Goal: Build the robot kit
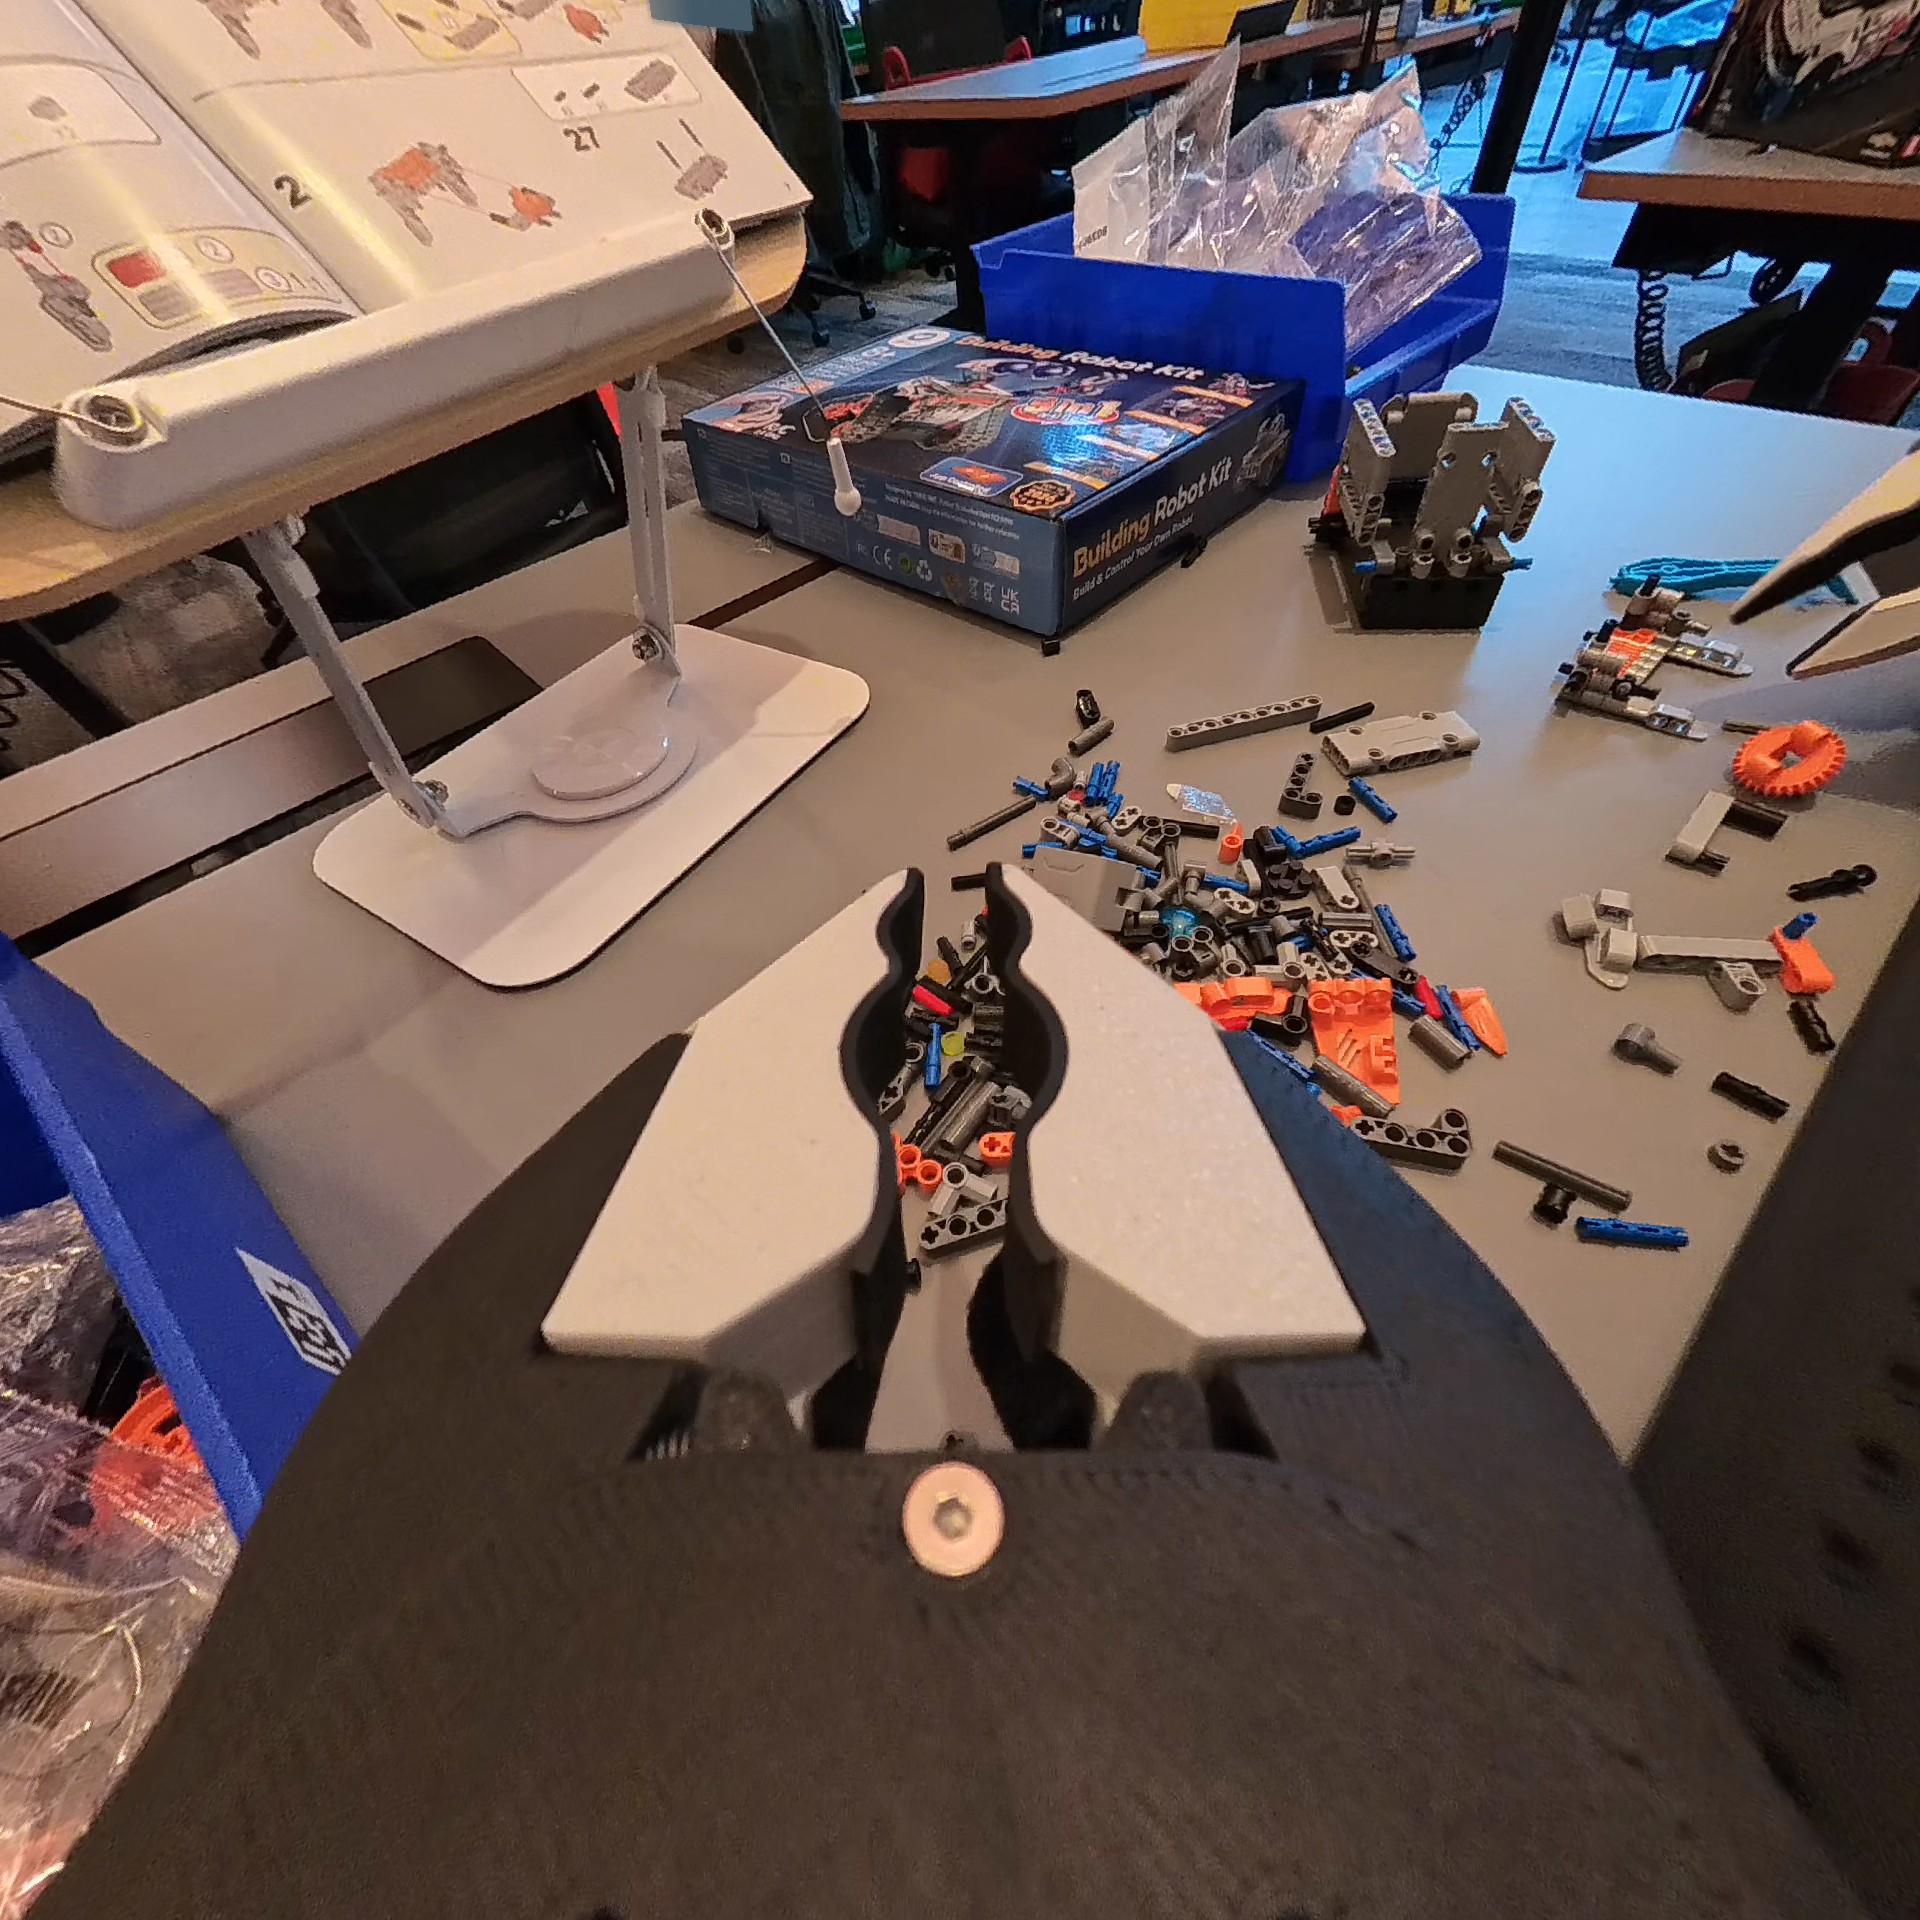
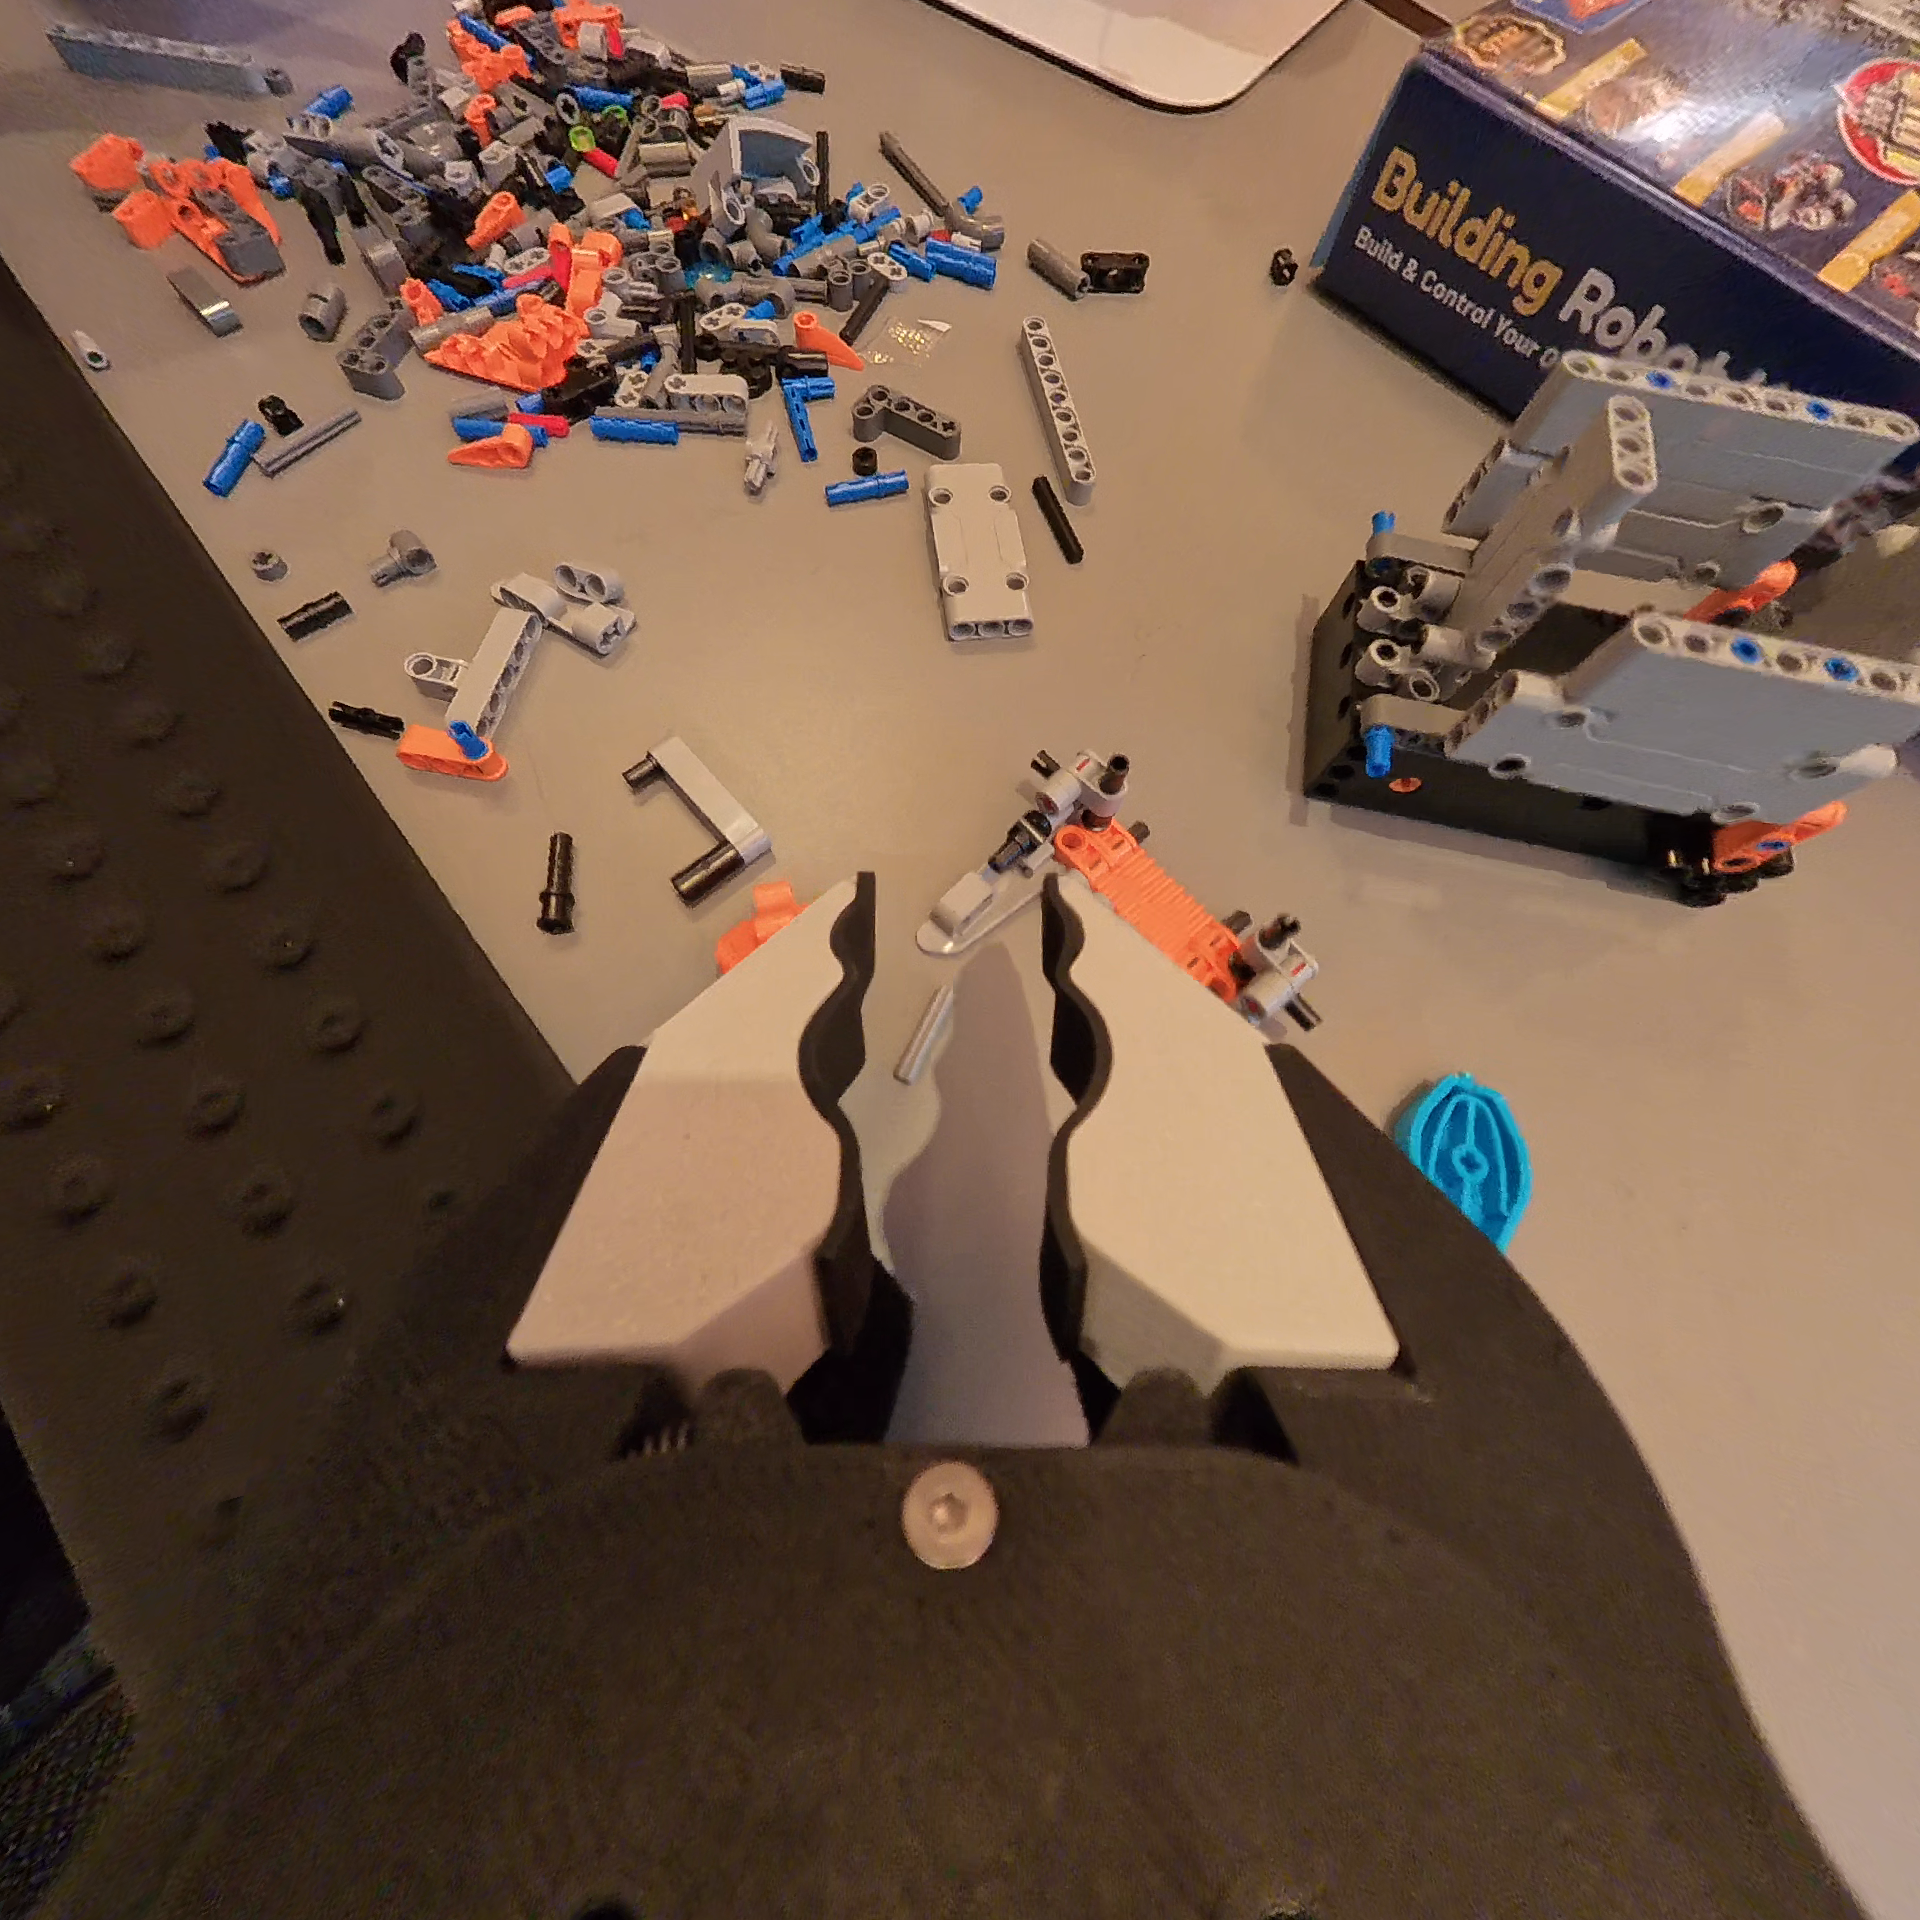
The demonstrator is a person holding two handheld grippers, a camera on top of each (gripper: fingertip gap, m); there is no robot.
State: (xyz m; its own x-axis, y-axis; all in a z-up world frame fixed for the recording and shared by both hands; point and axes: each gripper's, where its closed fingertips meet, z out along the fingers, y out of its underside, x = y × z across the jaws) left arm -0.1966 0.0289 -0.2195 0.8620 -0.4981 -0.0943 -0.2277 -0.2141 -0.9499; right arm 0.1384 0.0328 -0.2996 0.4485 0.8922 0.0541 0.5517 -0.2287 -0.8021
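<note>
My left gripper (image 1: 956, 881) hovers over the near edge of a pile of small black, grey, blue and orange building parts (image 1: 1226, 935). Its jaws stand a narrow gap apart and hold nothing. My right gripper (image 2: 958, 883) is open and empty, just above the table. Its tips are next to a small orange-and-grey sub-assembly (image 2: 1143, 894), and a short grey rod (image 2: 925, 1034) lies between its fingers. The right gripper also shows at the right edge of the left wrist view (image 1: 1766, 644). A larger grey-and-black assembly (image 2: 1621, 675) stands to its right.
A white book stand (image 1: 592, 810) holds an open instruction booklet (image 1: 364, 208) at the left. A blue kit box (image 1: 997, 457) and a blue bin with plastic bags (image 1: 1247, 312) are behind. Another blue bin (image 1: 156, 1195) is near left. A blue disc (image 2: 1465, 1153) and an orange gear (image 1: 1787, 758) lie loose. One gripper's finger ends stand about 35 cm off the other's.
</note>
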